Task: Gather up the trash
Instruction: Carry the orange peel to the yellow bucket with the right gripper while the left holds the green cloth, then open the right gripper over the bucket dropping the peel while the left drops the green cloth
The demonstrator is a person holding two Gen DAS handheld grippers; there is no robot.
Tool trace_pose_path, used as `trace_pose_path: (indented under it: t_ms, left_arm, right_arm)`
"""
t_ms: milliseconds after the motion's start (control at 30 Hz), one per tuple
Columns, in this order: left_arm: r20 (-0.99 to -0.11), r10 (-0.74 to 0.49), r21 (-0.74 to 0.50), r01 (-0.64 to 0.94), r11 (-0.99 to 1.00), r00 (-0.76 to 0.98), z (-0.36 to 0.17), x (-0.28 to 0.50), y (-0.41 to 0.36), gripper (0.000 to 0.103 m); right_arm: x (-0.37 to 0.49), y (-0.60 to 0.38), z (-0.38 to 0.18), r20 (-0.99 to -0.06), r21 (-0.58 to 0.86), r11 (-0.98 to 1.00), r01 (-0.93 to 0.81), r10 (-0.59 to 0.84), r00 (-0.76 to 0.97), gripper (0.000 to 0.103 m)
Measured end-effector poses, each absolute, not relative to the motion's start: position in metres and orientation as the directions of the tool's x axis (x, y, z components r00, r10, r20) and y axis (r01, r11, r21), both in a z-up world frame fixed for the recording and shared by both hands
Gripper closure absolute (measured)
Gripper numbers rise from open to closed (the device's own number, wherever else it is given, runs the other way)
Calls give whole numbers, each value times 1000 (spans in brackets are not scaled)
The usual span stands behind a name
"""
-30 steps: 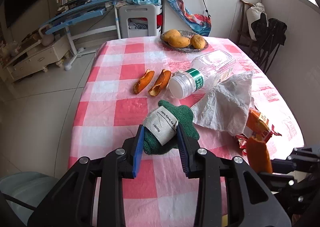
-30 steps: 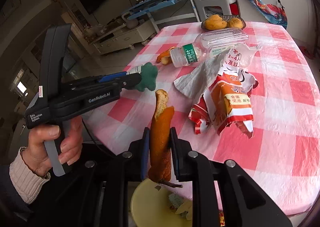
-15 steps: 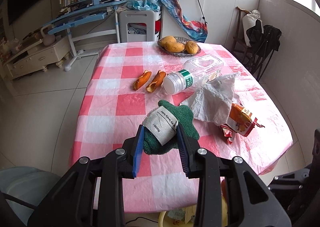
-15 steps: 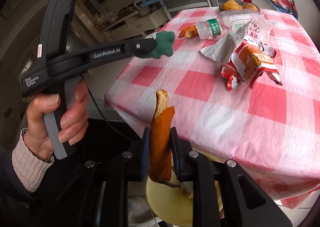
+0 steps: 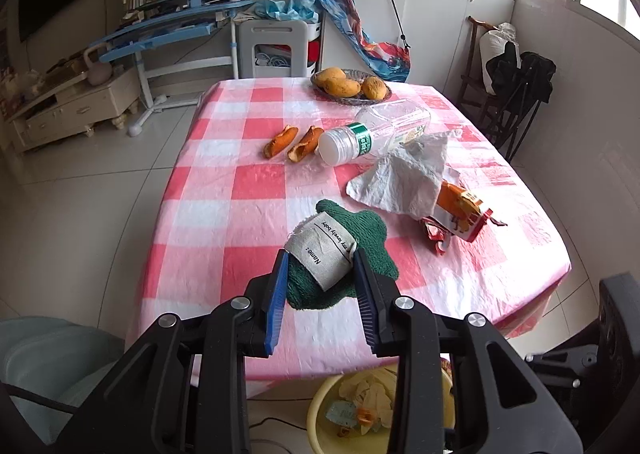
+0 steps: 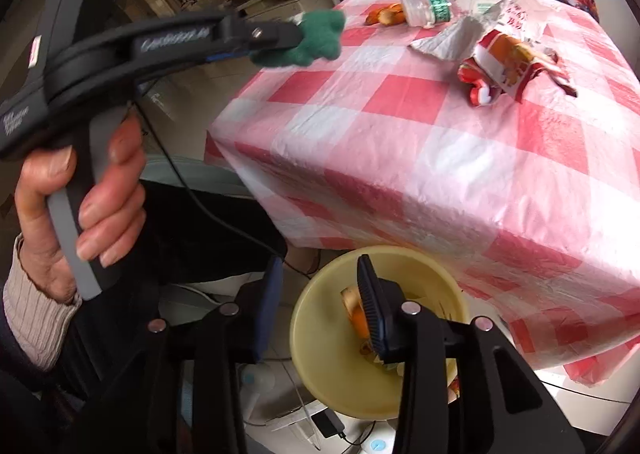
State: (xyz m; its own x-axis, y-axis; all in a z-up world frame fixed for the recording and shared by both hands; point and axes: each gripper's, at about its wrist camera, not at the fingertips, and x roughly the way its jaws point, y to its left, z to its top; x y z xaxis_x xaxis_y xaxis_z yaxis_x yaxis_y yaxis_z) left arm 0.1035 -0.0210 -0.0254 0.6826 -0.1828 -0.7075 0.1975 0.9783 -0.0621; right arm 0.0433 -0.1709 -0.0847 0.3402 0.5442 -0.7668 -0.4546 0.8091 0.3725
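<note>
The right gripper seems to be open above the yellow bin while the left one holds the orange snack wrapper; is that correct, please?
Not quite: the left gripper holds the green cloth, as the left wrist view shows. The orange snack wrapper lies on the table. The right gripper is indeed open above the yellow bin.

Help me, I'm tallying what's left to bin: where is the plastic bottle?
In the left wrist view the plastic bottle lies on its side right of centre on the checked table, between two orange peels and the crumpled paper.

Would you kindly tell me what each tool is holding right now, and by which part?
The left tool grips the green cloth at its near end, beside the fabric label. The right tool is open and empty above the yellow bin.
</note>
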Motion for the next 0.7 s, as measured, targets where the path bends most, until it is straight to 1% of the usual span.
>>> trace_pose_path:
  t_ms: [67, 133, 200, 267, 333, 433, 500, 533, 567, 600, 667, 700]
  left_arm:
    - [-716, -194, -79, 199, 977, 670, -29, 95, -20, 72]
    - [-733, -208, -94, 207, 974, 648, -35, 86, -22, 72]
    - [-756, -219, -97, 225, 969, 617, -45, 74, -28, 72]
    - [-790, -245, -106, 269, 957, 562, -57, 60, -36, 70]
    - [-822, -247, -90, 312, 946, 513, -69, 48, -46, 69]
    - [-826, -227, -44, 343, 938, 516, -71, 35, -53, 58]
    - [-804, -221, -34, 329, 944, 553, -63, 32, -49, 42]
    - [-778, -215, -29, 307, 951, 590, -56, 30, -44, 38]
    - [-755, -203, -23, 285, 958, 623, -48, 29, -39, 32]
    - [-732, -186, -14, 258, 966, 656, -40, 30, -34, 29]
    - [-687, -147, 9, 211, 977, 712, -21, 34, -27, 27]
    - [-665, -134, 13, 191, 981, 735, -12, 36, -23, 24]
  right_arm:
    - [44, -179, -80, -755, 362, 830, -424, 528, 388, 50]
    - [46, -189, -75, -738, 362, 850, -382, 512, 440, 47]
    - [49, -204, -68, -708, 374, 869, -324, 493, 506, 42]
    - [49, -219, -61, -674, 380, 887, -262, 459, 578, 34]
    - [49, -232, -54, -643, 384, 901, -201, 417, 643, 29]
    - [47, -246, -50, -616, 382, 916, -118, 348, 706, 22]
    - [48, -249, -50, -618, 365, 927, -83, 307, 724, 19]
    - [49, -248, -50, -619, 356, 932, -73, 293, 729, 18]
    - [48, -246, -49, -619, 344, 936, -70, 282, 733, 18]
    - [48, -244, -48, -621, 327, 943, -70, 270, 736, 18]
    - [43, -244, -47, -624, 288, 955, -74, 246, 742, 17]
    - [44, -240, -48, -627, 264, 961, -77, 232, 744, 17]
